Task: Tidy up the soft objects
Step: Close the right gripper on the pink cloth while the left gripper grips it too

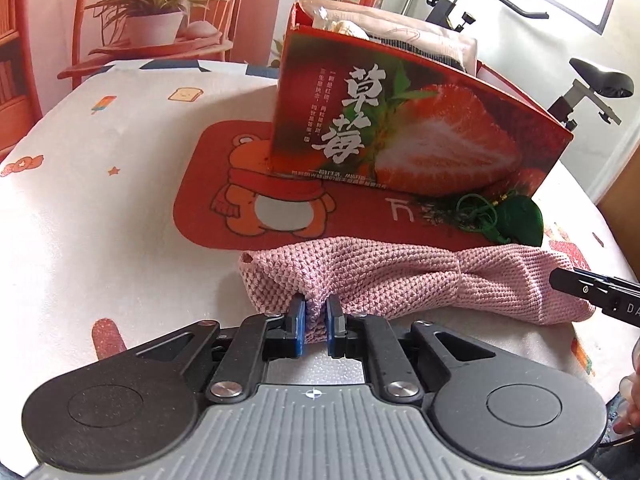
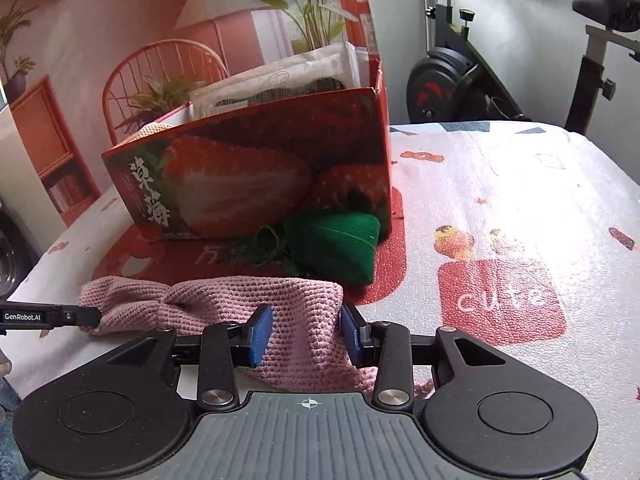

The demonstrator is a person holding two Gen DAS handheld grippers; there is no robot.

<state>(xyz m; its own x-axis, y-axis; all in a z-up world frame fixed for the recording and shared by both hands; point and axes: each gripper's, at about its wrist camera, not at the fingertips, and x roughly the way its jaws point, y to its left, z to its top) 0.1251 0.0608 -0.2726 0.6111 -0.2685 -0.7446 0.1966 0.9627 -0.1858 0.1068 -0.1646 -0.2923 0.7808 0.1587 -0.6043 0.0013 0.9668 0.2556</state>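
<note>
A pink knitted cloth (image 1: 400,276) lies bunched across the table in front of a red strawberry box (image 1: 400,120). My left gripper (image 1: 316,320) is shut on the cloth's near edge toward its left end. My right gripper (image 2: 306,330) straddles the cloth's right end (image 2: 224,300) with blue pads (image 2: 260,332) apart and fabric between them. A green felt leaf-shaped toy (image 2: 340,240) with a tangled green cord lies against the box's front, also seen in the left wrist view (image 1: 516,220). The box (image 2: 260,176) holds folded cloths and a packet.
The table (image 1: 100,200) wears a white cartoon-print cover with a red bear mat (image 1: 248,200) under the box. An exercise bike (image 2: 480,80) stands behind the table on the right. A printed backdrop (image 1: 160,8) of plants and a chair stands behind.
</note>
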